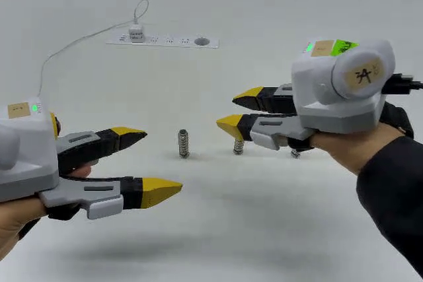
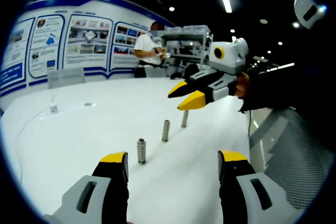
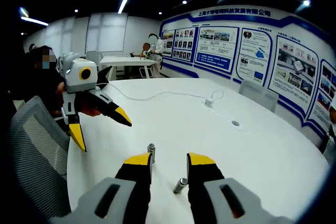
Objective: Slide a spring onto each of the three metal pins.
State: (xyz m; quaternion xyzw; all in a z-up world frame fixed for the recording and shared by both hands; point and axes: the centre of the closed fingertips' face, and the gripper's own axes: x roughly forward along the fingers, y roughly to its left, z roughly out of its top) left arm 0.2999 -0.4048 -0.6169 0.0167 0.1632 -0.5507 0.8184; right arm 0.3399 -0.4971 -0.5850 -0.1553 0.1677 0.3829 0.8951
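Head view: the main risk is a knock. The right gripper (image 1: 232, 111) hangs low, its lower yellow tip just above the middle grey metal coil spring (image 1: 238, 147). A careless drop or sideways sweep would likely tip that small upright piece on the white table (image 1: 264, 229). Its jaws stand a little apart and hold nothing. The third grey metal coil spring (image 1: 295, 153) sits beneath its body, half hidden, so it could be bumped unnoticed. The left gripper (image 1: 151, 163) is spread wide and empty. The first grey metal coil spring (image 1: 184, 143) stands just ahead of its tips, apart from them.

Left gripper view: the three pieces run in a row away from the left gripper (image 2: 173, 157). The first spring (image 2: 140, 150) is just beyond its left jaw, so a push forward could topple it. The right gripper (image 2: 189, 94) hovers over the far end of the row. Whether every pin carries a spring is too small to tell.

Right gripper view: the right gripper (image 3: 169, 159) shows a narrow gap and grips nothing. The middle spring (image 3: 180, 184) appears low between its jaws, and the first (image 3: 151, 150) just past its left tip. Closing blindly here could flick either one. The left gripper (image 3: 103, 132) is beyond, its jaws apart.
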